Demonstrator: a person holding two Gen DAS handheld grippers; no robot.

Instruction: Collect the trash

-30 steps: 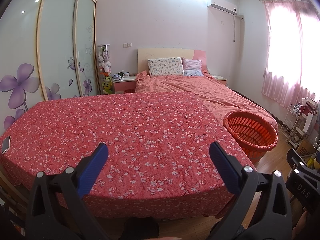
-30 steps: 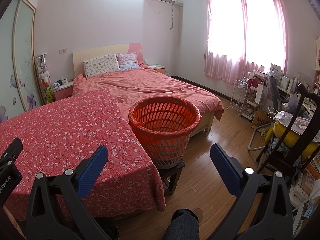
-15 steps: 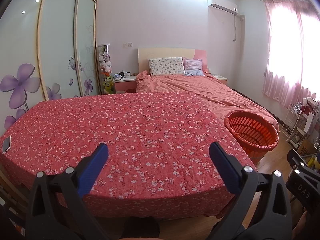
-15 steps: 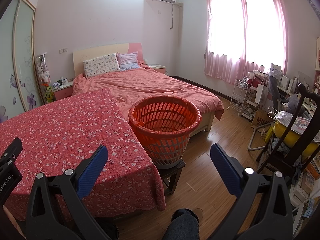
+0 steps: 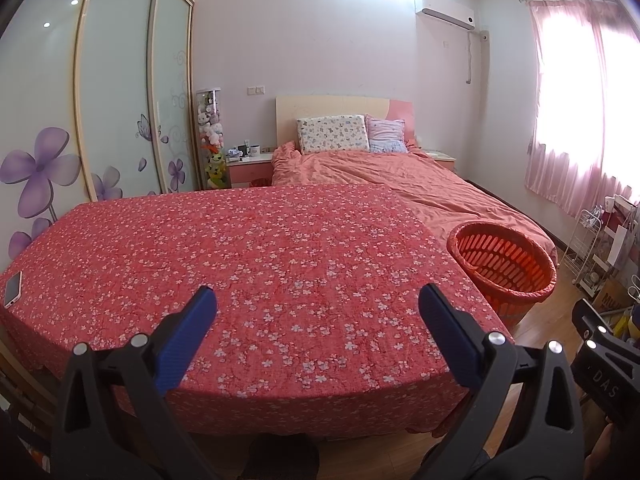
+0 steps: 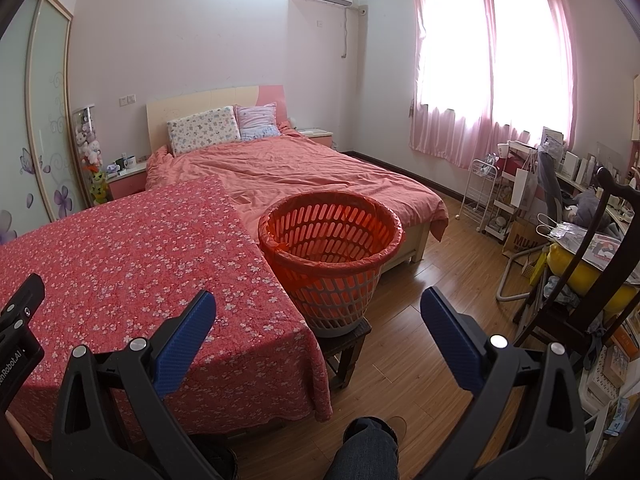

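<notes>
Right wrist view: orange slotted basket (image 6: pixel 330 256), orange liner over rim.

Left hand-held gripper (image 5: pixel 318 312) agape, empty; right hand-held gripper (image 6: pixel 318 316) likewise.

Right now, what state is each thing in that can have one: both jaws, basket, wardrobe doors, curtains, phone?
Left gripper: jaws open, holding nothing.
Right gripper: jaws open, holding nothing.
Orange basket: upright on a small stool, lined with a bag, no trash visible inside.
Wardrobe doors: shut.
Curtains: drawn closed, backlit.
Phone: lying flat on the floral tablecloth.
</notes>
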